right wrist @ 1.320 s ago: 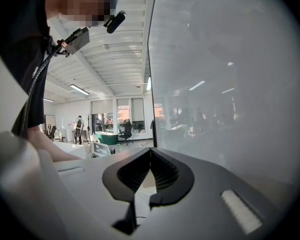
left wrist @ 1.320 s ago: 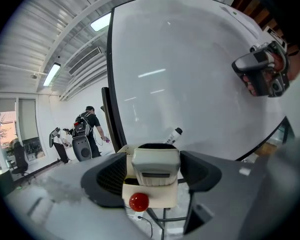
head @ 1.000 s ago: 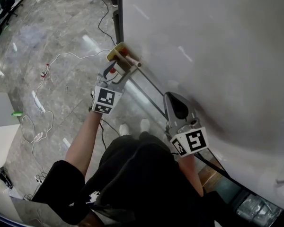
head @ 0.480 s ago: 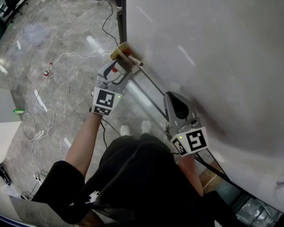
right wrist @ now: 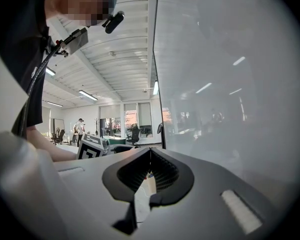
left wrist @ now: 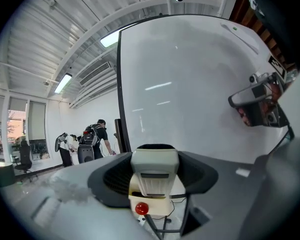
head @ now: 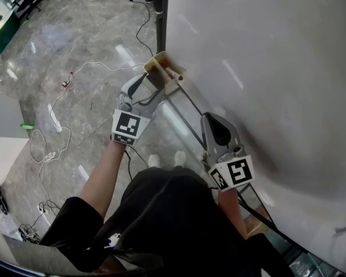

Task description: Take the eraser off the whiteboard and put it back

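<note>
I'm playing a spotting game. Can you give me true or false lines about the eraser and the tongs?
1. The left tongs hold the eraser. True.
2. The right tongs are wide open. False: they are shut, with nothing in them.
3. The eraser lies on the floor. False: it is held up beside the whiteboard.
4. The left tongs carry a cube with black-and-white square marks. True.
</note>
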Demonstrator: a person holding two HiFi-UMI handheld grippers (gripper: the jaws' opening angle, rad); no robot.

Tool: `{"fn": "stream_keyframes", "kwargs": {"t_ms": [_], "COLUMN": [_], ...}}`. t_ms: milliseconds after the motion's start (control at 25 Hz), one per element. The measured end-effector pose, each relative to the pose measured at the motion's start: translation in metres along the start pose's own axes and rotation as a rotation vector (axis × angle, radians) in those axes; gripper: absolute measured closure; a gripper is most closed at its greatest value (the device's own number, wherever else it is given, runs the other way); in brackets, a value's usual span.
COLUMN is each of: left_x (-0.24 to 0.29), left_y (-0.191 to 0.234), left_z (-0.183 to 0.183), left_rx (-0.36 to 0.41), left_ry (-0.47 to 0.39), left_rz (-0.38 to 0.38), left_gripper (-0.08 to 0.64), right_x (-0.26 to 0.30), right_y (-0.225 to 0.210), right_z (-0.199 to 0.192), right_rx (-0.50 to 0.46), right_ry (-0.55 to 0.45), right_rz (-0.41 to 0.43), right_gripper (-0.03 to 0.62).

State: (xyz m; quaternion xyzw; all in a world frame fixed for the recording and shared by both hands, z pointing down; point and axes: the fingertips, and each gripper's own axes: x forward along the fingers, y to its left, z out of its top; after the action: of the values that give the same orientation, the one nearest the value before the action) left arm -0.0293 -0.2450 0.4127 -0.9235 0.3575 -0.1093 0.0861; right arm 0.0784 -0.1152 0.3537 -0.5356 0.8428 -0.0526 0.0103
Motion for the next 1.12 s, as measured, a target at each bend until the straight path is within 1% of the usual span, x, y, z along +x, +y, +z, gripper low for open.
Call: {"fn": "stream_keyframes", "kwargs": {"t_ms": [200,320,440,560,920,1120], "left_x": [-0.019,-0.028,-0.037,-0.046,-0.078,-0.092], "left_y": [-0.002,-0.003,-0.003,-0.003,-0.003,-0.004], "left_z": [0.022,0.036,0.046,0.052,0.072,0.074], "left_rx": [-0.022,-0.053,-0.062,-0.094,-0.068,-0.076], "left_ry": [-0.041,-0.075,-0.096,-0.111,-0.138,-0.142], "left_rz": [0.023,0.044,0.062,0.086,0.137,0.159], "left_gripper": [0.284,0.284,0.284,0.284,0.284,0.284], "right_x": [-0.003,-0.003,-0.003,-0.005,-0.003,-0.001], "right_y": [0.004,0.004,0.007,0.010,0.022,0.027], "right_z": [0.002,0.004,0.004,0.006,0.016,0.021], "right_rx": [0.006,0.005,0.005,0.002,-0.006,-0.011], "right_ry": [-0.010,-0.014,-0.019,-0.024,-0.043,-0.056], "right_rz": [0.018,0.034,0.050,0.067,0.124,0.154], "right_gripper": [0.583,0.583,0.583,0.583,0.583,0.583]}}
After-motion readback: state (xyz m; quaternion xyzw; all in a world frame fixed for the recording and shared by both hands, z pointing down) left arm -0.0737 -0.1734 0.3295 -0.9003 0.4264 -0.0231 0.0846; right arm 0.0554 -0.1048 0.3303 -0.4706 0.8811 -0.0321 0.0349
